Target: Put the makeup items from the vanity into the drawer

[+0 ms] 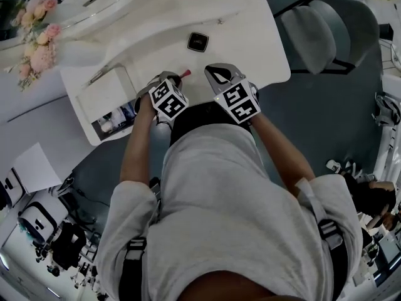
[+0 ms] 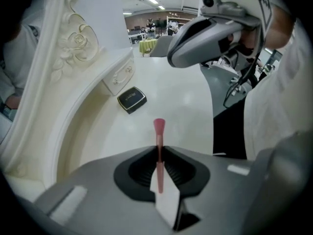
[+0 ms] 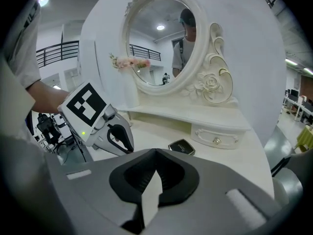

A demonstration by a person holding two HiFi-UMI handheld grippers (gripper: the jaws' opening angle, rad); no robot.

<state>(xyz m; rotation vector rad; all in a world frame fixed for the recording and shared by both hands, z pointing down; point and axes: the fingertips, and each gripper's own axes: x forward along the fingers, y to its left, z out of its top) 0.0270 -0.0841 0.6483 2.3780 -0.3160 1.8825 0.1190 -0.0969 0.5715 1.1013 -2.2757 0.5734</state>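
My left gripper (image 1: 173, 79) is shut on a slim pink makeup stick (image 2: 159, 146), whose darker pink tip (image 1: 185, 74) pokes out past the jaws above the white vanity top (image 1: 238, 36). My right gripper (image 1: 217, 75) hovers just to its right with its jaws shut and nothing between them (image 3: 156, 153). A black square compact (image 1: 198, 41) lies flat on the vanity beyond both grippers; it also shows as the compact (image 2: 131, 100) in the left gripper view and the compact (image 3: 181, 147) in the right gripper view. The open drawer (image 1: 84, 108) is at the left front, with several items in it.
An oval mirror (image 3: 161, 43) in an ornate white frame rises at the back of the vanity, with a small closed drawer (image 3: 215, 140) under it. Pink flowers (image 1: 37, 36) stand at the far left. A grey chair (image 1: 319, 33) is to the right.
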